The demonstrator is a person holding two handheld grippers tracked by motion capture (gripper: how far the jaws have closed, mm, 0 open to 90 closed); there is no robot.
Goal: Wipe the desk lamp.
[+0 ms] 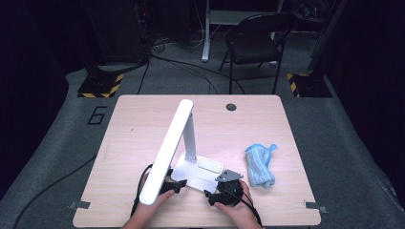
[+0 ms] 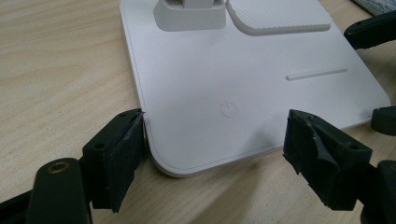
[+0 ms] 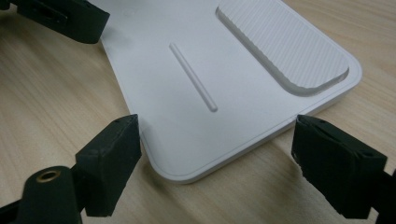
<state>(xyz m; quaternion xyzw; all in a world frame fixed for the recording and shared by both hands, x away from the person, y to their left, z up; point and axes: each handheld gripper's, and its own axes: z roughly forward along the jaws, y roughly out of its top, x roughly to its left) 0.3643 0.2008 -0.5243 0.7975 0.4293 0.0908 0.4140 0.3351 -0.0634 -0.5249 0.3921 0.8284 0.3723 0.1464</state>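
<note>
A white desk lamp stands near the table's front edge on its flat square base (image 1: 198, 175), and its long head bar (image 1: 167, 150) slants down toward the person. My left gripper (image 1: 179, 185) is open around the base's front-left corner. In the left gripper view the left gripper (image 2: 217, 137) has its left pad (image 2: 123, 154) against the base's edge (image 2: 149, 140), with the power symbol (image 2: 229, 109) just beyond. My right gripper (image 1: 216, 189) is open at the front-right corner. In the right gripper view the right gripper (image 3: 222, 140) straddles the base (image 3: 196, 135), both pads apart from it.
A crumpled blue cloth (image 1: 260, 164) lies on the wooden table (image 1: 133, 124) to the right of the lamp. A ribbed pad (image 3: 285, 44) sits raised on the base. A cable hole (image 1: 231, 107) is at the table's far edge. A folding chair (image 1: 255, 40) stands beyond.
</note>
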